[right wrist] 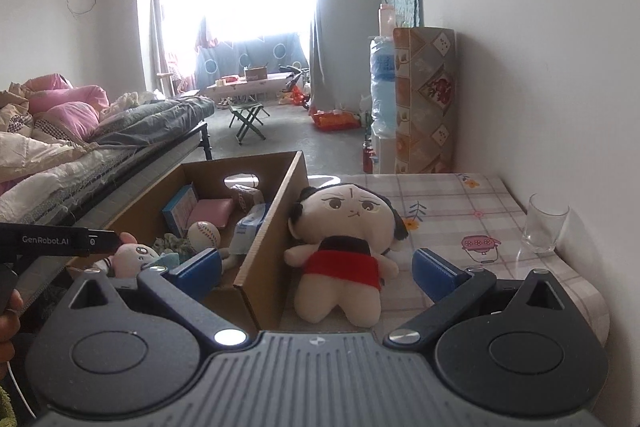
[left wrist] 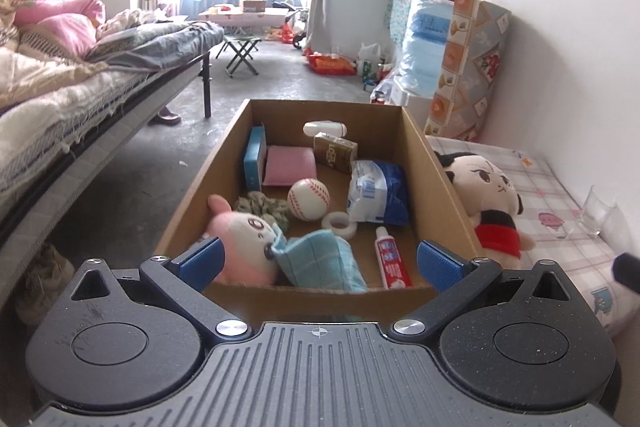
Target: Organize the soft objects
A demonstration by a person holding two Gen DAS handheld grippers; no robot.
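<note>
A cardboard box [left wrist: 416, 135] holds a pink plush [left wrist: 244, 239], a light blue cloth [left wrist: 324, 259], a green scrunchie [left wrist: 260, 207], a pink sponge [left wrist: 290, 165] and a baseball [left wrist: 309, 199]. My left gripper [left wrist: 318, 261] is open and empty, just above the box's near edge. A doll in a red dress [right wrist: 344, 235] lies on the checked tablecloth right of the box [right wrist: 276, 207]; it also shows in the left wrist view [left wrist: 488, 195]. My right gripper [right wrist: 318, 267] is open and empty, its jaws either side of the doll's legs.
The box also holds a blue carton [left wrist: 255, 157], tissue pack [left wrist: 378, 193], toothpaste tube [left wrist: 392, 259], tape roll [left wrist: 340, 223] and brown packet [left wrist: 335, 151]. A glass [right wrist: 544, 227] stands by the wall. A bed [left wrist: 60, 99] is at left. A water jug [left wrist: 424, 43] stands behind.
</note>
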